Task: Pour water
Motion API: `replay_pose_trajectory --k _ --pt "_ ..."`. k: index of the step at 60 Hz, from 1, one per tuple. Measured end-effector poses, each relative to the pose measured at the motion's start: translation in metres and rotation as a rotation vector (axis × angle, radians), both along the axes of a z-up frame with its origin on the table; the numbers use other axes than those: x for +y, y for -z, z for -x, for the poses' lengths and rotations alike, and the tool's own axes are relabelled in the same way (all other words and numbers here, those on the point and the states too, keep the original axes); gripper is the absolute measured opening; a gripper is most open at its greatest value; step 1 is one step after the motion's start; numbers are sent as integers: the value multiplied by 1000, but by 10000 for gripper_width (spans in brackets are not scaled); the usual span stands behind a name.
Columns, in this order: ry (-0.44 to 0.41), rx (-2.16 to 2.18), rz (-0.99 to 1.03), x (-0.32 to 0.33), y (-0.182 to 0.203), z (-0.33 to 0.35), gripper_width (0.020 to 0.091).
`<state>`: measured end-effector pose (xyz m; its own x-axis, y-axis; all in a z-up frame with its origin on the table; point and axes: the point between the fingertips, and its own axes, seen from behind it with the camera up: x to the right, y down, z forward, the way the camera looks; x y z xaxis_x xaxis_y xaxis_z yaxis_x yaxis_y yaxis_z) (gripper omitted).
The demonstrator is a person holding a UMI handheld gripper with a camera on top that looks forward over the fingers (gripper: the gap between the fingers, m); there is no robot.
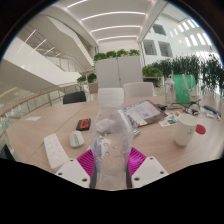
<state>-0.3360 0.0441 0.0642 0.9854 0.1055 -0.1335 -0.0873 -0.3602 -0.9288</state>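
Fingers of the gripper (111,170) pinch a clear plastic bottle (111,146) from both sides, the pink pads (98,165) pressing on its lower body. Its long axis runs away from the gripper, with the top end pointing forward over the table (40,125). Near the table's right edge stands a white cup (185,129). A white keyboard (54,152) and a mouse (77,139) lie to the left of the bottle.

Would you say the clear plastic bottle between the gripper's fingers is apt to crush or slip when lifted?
The bottle looks thin-walled and clear, so it would likely dent under a hard squeeze. The gripper pads flank it, which may limit slipping. Its tall, narrow shape suggests it tips easily.
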Motion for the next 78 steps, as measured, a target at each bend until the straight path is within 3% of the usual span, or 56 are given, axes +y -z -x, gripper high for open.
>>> replay_pose_trajectory --k 7,18,31,33,39,40,41,50,57,63,68,69,70,74,75,78 --pt "-43 330 55 8 -32 10 389" --pt "23 889 94 49 -113 -25 390" --pt "119 1705 218 91 -123 -93 388" --pt "176 1814 249 100 -132 -97 388" --pt "159 2052 258 100 -136 -114 389" --pt "123 2089 265 88 -138 -123 388" --pt "181 2089 263 106 -137 -118 389" --pt "199 2218 247 109 -137 -131 389" --pt "149 2138 265 105 -140 -123 388" --pt "51 1919 284 96 -150 -105 388" --pt "-100 1610 228 90 -183 -94 387" --pt "-201 1515 181 69 -184 -94 388" --pt "-164 1470 170 89 -205 -95 389" --pt "-238 1128 38 98 -242 -113 389" --pt "-327 1014 -41 78 -242 -121 389" --pt "-267 785 -170 100 -267 -166 393"
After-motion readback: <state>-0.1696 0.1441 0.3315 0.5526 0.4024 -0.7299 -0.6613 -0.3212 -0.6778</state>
